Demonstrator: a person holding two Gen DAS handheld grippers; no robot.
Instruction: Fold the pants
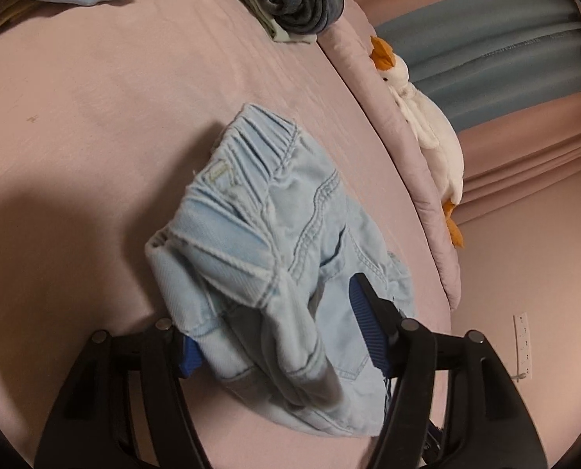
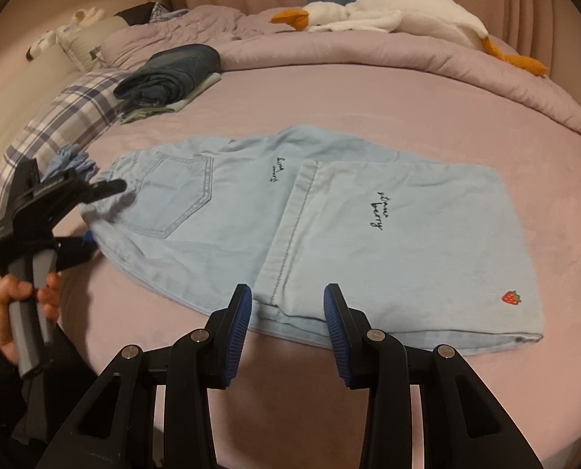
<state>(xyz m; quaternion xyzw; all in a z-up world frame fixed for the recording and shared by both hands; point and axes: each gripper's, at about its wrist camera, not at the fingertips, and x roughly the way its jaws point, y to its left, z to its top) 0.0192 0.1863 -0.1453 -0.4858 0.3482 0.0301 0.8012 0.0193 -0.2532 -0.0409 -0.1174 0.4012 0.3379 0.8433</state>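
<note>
Light blue pants (image 2: 298,226) lie folded on the bed (image 2: 427,90), just ahead of the spread, empty right gripper (image 2: 286,312). Only the left wrist view shows the waistband bunched between the left gripper's (image 1: 282,312) spread fingers; whether they pinch it is unclear.

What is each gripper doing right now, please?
Left gripper: open, pants waistband loose between its jaws.
Right gripper: open, holding nothing.

Pants (image 2: 290,226) lie on the bed (image 2: 368,93), folded clothes (image 2: 169,78) behind, plush goose (image 2: 388,15) beyond
</note>
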